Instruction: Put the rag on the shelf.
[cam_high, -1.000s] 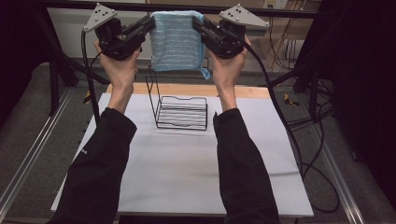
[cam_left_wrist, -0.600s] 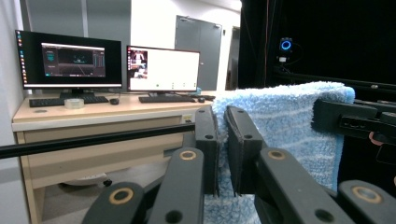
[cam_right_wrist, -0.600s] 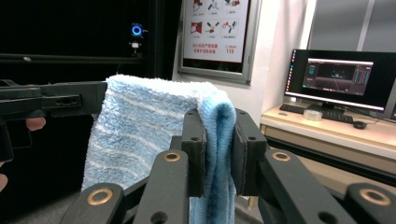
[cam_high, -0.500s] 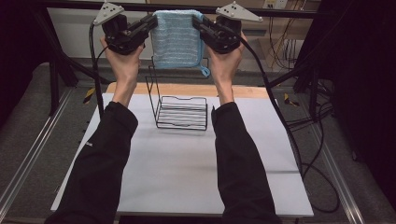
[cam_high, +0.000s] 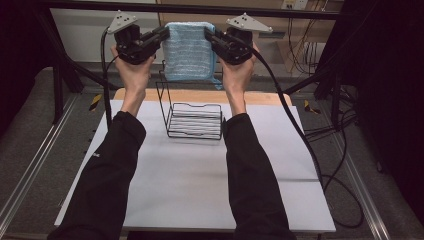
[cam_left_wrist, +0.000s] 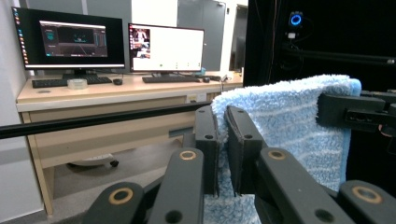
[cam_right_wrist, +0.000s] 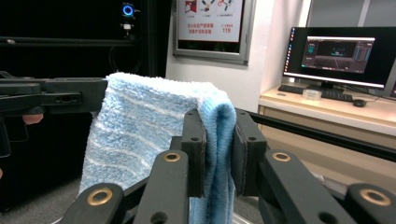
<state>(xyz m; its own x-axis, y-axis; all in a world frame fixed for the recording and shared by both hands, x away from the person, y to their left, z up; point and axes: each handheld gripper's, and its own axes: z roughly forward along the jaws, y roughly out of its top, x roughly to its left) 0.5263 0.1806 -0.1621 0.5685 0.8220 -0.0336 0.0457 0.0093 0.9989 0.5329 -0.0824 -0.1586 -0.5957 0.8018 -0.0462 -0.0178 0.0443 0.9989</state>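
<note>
Hanging towel (cam_high: 190, 52) stretches between left gripper (cam_high: 162, 37) and right gripper (cam_high: 210, 37).

Towel (cam_high: 190, 51) stretched between left hand-held gripper (cam_high: 161, 37) at its left edge and right hand-held gripper (cam_high: 211, 39) at its right, raised above the far end of the surface (cam_high: 200, 185). Wire rack (cam_high: 192, 117) stands on the surface below and slightly before the towel, between the person's forearms.
</note>
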